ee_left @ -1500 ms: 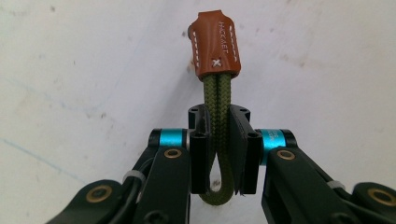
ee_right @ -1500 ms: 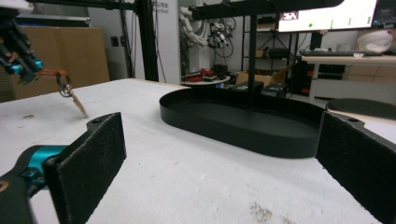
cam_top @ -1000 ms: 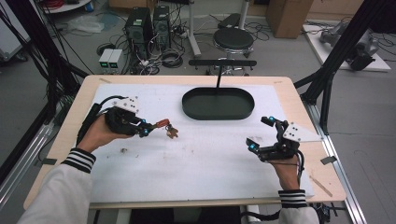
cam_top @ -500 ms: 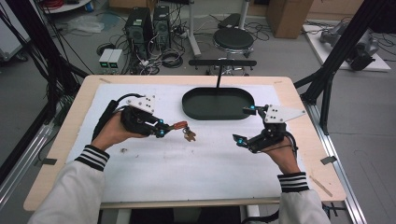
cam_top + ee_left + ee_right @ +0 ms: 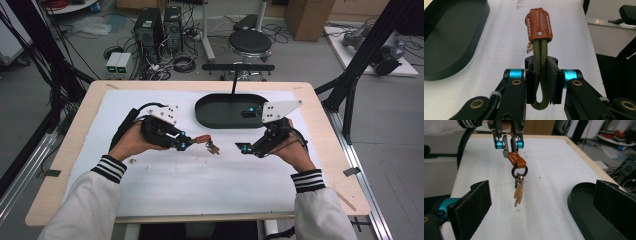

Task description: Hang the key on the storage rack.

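Observation:
A keychain (image 5: 205, 141) hangs above the white mat at mid table. It has a green rope loop (image 5: 541, 75), a brown leather tag (image 5: 539, 25), a black ring (image 5: 519, 171) and pale keys (image 5: 519, 193) dangling clear of the mat. My left gripper (image 5: 186, 144) is shut on the rope loop, the pads pinching both strands (image 5: 541, 62). My right gripper (image 5: 246, 131) stands open a short way to the right of the keys, rolled on its side. In the right gripper view its jaws (image 5: 544, 202) are wide apart and face the keychain (image 5: 517, 160), held by the left gripper (image 5: 507, 145).
A black oval tray (image 5: 220, 117) lies at the back middle of the mat, with an upright post and crossbar (image 5: 237, 66) rising from it. Its rim (image 5: 584, 212) is close beside my right gripper. Black frame posts flank the table; a stool and cables lie beyond.
Both hands have come toward the middle of the table. The left carried the keychain to the right; the right rose, moved left and turned its open jaws toward the keys.

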A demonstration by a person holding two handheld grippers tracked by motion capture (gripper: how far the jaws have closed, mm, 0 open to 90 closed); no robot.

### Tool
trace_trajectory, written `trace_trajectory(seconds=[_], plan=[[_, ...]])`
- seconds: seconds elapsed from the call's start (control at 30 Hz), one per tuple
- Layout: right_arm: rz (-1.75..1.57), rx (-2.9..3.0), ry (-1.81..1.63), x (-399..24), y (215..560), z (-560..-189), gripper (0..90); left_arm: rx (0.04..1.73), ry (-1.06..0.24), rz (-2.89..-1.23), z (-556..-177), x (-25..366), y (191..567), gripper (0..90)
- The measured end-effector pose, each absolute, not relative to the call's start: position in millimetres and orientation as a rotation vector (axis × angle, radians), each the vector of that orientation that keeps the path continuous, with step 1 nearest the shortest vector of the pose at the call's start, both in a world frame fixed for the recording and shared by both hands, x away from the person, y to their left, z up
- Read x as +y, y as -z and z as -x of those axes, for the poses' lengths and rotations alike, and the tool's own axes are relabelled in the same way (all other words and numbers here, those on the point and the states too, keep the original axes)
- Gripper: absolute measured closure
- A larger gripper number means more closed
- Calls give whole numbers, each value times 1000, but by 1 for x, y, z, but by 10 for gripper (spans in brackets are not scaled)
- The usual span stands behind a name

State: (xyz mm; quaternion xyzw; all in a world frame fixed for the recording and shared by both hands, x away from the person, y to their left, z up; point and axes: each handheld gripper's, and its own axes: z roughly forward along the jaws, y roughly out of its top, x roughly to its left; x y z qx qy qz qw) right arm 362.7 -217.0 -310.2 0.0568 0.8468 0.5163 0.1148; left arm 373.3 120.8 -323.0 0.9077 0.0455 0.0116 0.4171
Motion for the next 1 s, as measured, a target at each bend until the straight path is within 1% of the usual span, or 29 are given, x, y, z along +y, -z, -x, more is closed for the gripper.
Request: trace_trajectory(seconds=[0.33,0.37,0.4,0.57,0.63,0.67,0.73,0.77,0.8,0.9,0.93,1.0], plan=[[-88,2599,-1452,-189,306,-372,13,85,-14,-2298,-375,105,320,791],[-87,2614,-1445,-186,306,-373,19,82,-19,-2300,-375,104,320,790],[-75,2633,-1438,-184,306,-374,49,84,-14,-2300,-375,103,320,791],[-24,2699,-1385,-171,307,-375,59,81,-14,-2316,-376,99,322,790],[22,2738,-1331,-162,307,-375,148,75,-11,-2321,-376,97,322,791],[22,2738,-1331,-162,307,-375,148,80,-11,-2318,-376,96,323,791],[60,2754,-1307,-154,307,-375,199,79,-18,-2325,-376,95,323,790],[60,2754,-1307,-154,307,-375,199,75,-20,-2335,-375,94,323,790],[77,2767,-1289,-152,309,-376,253,73,-19,-2340,-375,94,324,790],[65,2787,-1256,-148,312,-377,295,70,-21,-2347,-375,93,324,790],[65,2787,-1256,-148,312,-377,295,71,-19,-2354,-375,93,324,790],[60,2800,-1247,-145,313,-378,338,69,-19,-2348,-375,92,325,790]])
